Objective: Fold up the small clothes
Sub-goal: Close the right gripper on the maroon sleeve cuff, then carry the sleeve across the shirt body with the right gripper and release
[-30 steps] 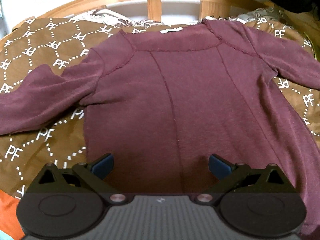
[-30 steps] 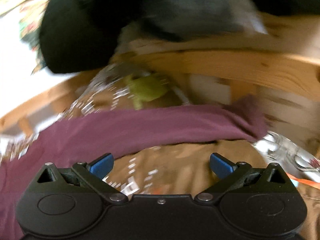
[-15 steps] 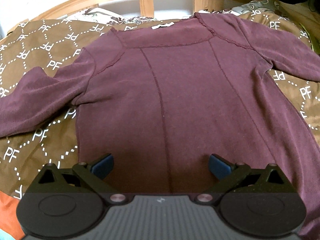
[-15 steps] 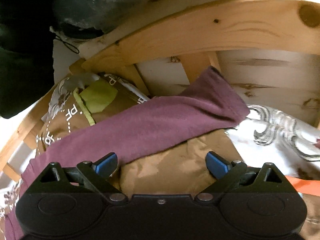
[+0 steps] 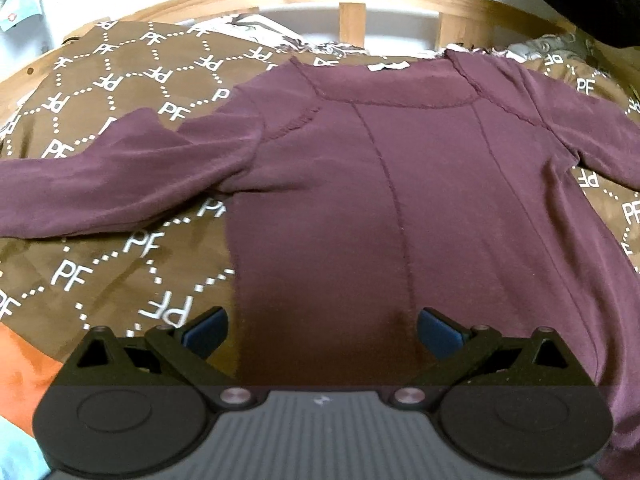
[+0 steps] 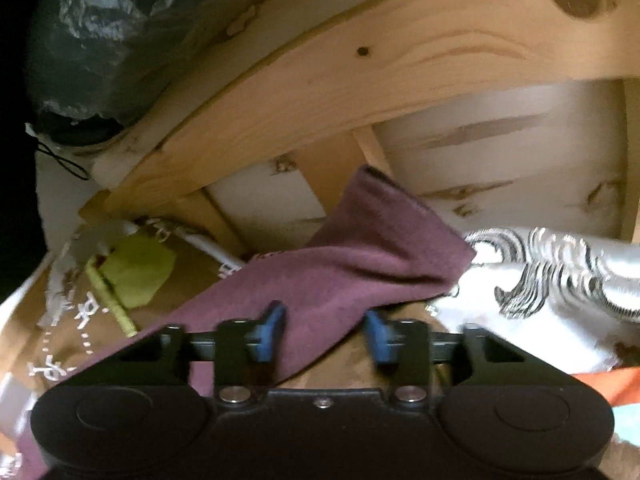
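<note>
A brown bedspread printed with white "PF" diamonds (image 5: 120, 92) covers the bed, backed by a pale pine slatted bedframe (image 5: 352, 20). Spread flat on it lies the long-sleeved maroon knit top (image 5: 360, 200), neck toward the frame, hem toward the left gripper (image 5: 322, 330), both sleeves thrown out sideways. That gripper hovers over the hem with its 2 blue pads spread wide, nothing between them.

The move ahead, I'd say, turns on the right sleeve (image 6: 340, 280). In the right wrist view its long axis runs from lower left up to the cuff at upper right, near the frame, crossing straight through the right gripper (image 6: 324, 336). Its jaws have just been closing; the sleeve's lower edge sits between the pads, though blur hides whether they pinch it yet. The right hand is plainly nearer this sleeve; folding it means carrying it inward across the body.
</note>
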A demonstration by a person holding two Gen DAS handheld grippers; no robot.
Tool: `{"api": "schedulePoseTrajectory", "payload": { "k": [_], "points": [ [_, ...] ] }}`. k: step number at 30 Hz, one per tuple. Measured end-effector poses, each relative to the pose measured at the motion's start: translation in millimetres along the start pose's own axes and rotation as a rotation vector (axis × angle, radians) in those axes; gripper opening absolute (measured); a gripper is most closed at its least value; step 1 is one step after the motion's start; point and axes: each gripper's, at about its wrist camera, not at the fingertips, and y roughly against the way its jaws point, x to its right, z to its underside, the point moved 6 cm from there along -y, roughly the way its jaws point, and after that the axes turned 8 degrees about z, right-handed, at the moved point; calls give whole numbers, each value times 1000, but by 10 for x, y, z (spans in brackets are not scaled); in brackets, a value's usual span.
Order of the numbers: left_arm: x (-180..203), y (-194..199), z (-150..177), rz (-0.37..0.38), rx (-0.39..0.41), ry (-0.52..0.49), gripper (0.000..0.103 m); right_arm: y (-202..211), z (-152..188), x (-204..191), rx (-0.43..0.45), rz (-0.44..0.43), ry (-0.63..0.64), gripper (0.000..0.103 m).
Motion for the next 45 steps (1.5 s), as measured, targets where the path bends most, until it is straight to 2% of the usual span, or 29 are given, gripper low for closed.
{"api": "schedulePoseTrajectory", "payload": {
  "k": [1, 5, 10, 15, 18, 21, 28, 34, 38, 41, 44, 45],
  "points": [
    [-31, 18, -2, 0, 5, -2, 102, 20, -9, -30, 19, 6, 18, 19],
    [-140, 124, 16, 4, 24, -14, 102, 210, -24, -198, 140, 0, 137, 12],
    [-308, 227, 43, 4, 35, -14, 102, 686, 81, -666, 390, -91, 453, 11],
    [-505, 332, 113, 29, 61, 26, 102, 1246, 315, -1256, 578, -264, 683, 9],
    [-636, 372, 161, 55, 103, 65, 102, 1637, 638, -1602, 672, -388, 837, 9],
    [-733, 305, 181, 81, 89, 110, 102, 2008, 1009, -1829, 735, -508, 963, 9],
    [-920, 284, 114, 87, 113, 195, 102, 2761, 2093, -1992, 821, -776, 1242, 8],
    [-989, 230, 82, 83, 119, 209, 102, 2955, 2890, -1855, 803, -915, 1485, 8],
    [-996, 182, 87, 83, 114, 205, 102, 2904, 3224, -1635, 771, -972, 1600, 8],
    [-986, 151, 95, 91, 111, 199, 102, 2890, 3349, -1527, 728, -1012, 1667, 9],
    [-984, 140, 94, 98, 117, 196, 102, 2922, 3371, -1453, 677, -1057, 1693, 18],
    [-986, 141, 91, 100, 122, 197, 102, 2933, 3371, -1431, 653, -1073, 1698, 27]
  ]
}}
